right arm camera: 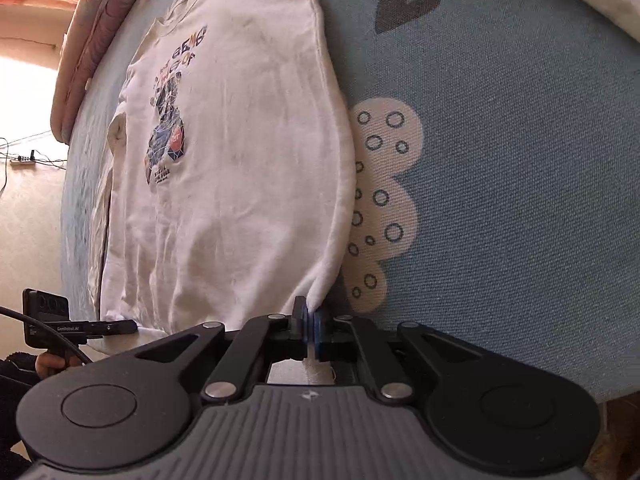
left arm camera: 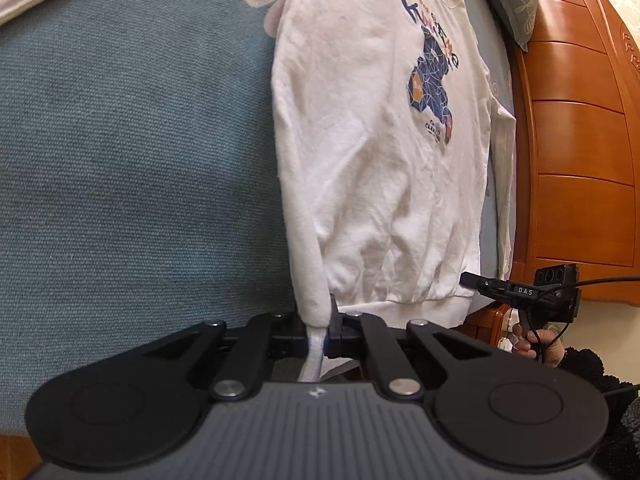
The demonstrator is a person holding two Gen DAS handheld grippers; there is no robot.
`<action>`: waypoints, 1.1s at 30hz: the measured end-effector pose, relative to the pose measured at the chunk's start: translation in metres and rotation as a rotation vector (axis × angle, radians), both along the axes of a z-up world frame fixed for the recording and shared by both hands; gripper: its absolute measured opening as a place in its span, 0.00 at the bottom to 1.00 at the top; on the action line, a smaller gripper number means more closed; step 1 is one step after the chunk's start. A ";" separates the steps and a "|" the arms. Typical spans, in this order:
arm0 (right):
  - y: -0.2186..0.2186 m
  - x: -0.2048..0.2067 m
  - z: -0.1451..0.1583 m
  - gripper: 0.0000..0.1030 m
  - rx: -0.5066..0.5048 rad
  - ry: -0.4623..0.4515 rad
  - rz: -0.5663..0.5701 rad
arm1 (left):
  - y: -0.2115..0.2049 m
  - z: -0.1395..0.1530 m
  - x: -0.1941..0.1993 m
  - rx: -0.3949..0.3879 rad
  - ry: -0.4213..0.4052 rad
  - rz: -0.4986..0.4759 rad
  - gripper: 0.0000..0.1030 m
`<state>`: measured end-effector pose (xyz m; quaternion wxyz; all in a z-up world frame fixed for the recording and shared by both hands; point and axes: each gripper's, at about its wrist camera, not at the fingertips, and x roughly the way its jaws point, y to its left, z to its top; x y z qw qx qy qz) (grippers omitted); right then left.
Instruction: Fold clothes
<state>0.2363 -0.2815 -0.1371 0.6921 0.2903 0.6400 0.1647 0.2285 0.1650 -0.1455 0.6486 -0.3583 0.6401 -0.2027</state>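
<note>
Two grippers clamped on the near hem corners.
Left gripper (left arm camera: 319,336) and right gripper (right arm camera: 311,334) pinch the sweatshirt (left arm camera: 380,152); lift both evenly, keeping the hem taut.

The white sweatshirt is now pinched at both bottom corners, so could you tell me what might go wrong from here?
1. The left gripper and the right gripper each pinch only a thin bit of the sweatshirt, so the cloth may slip out when lifted.
2. One sleeve lies loose near the bed's edge by the wooden headboard and could trail or bunch in the fold.
</note>
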 end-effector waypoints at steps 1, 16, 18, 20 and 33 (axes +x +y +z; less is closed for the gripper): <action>-0.001 0.000 0.004 0.04 0.001 0.000 0.006 | 0.001 0.004 -0.002 -0.008 -0.002 0.003 0.04; -0.011 0.007 0.006 0.16 -0.107 0.064 0.049 | 0.003 0.007 -0.016 0.065 0.048 -0.100 0.03; -0.008 0.006 0.017 0.27 -0.151 0.045 0.066 | 0.010 0.025 -0.012 0.152 0.006 -0.155 0.03; -0.003 0.012 0.040 0.33 -0.223 -0.041 0.068 | 0.014 0.049 0.001 0.247 -0.073 -0.206 0.04; 0.124 0.077 0.030 0.70 -0.432 -0.501 0.362 | -0.087 0.050 0.067 0.524 -0.612 -0.527 0.35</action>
